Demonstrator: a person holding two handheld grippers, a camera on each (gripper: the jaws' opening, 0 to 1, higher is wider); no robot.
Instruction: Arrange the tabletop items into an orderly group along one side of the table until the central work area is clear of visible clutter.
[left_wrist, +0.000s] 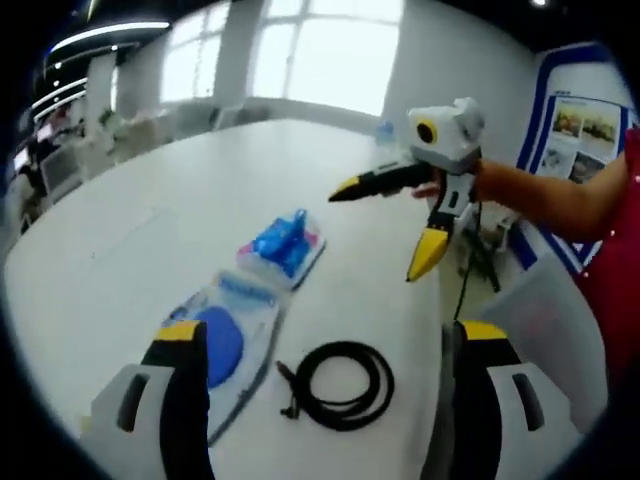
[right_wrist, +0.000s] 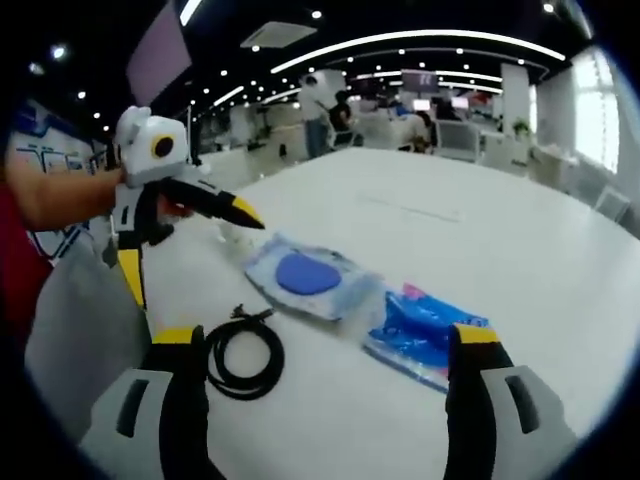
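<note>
Both of my tongs are held above the white table (left_wrist: 120, 230) with jaws wide apart and nothing between them. My left tongs (left_wrist: 320, 350) rise from the bottom of the left gripper view. My right tongs (left_wrist: 395, 225) show farther off in that view, off the table's edge.

Nearest to me lies the coiled black cable (left_wrist: 345, 384), its plug end sticking out toward the packets. I judge this the likeliest thing to go wrong: gripped on a single loop, the coil could unwind and trail across the middle, or snag the packet beside it and drag it askew.

Just beside the cable sits a clear plastic packet (left_wrist: 230, 335) with a round blue pad inside it. The film looks slick and flat, so my jaws may slide over it or only crumple a corner.

Beyond that, touching or nearly touching its far end, is a second clear packet (left_wrist: 285, 245) with something blue and crinkled inside on pink backing; I cannot tell what. All three sit in the middle, not yet grouped along a side.
</note>
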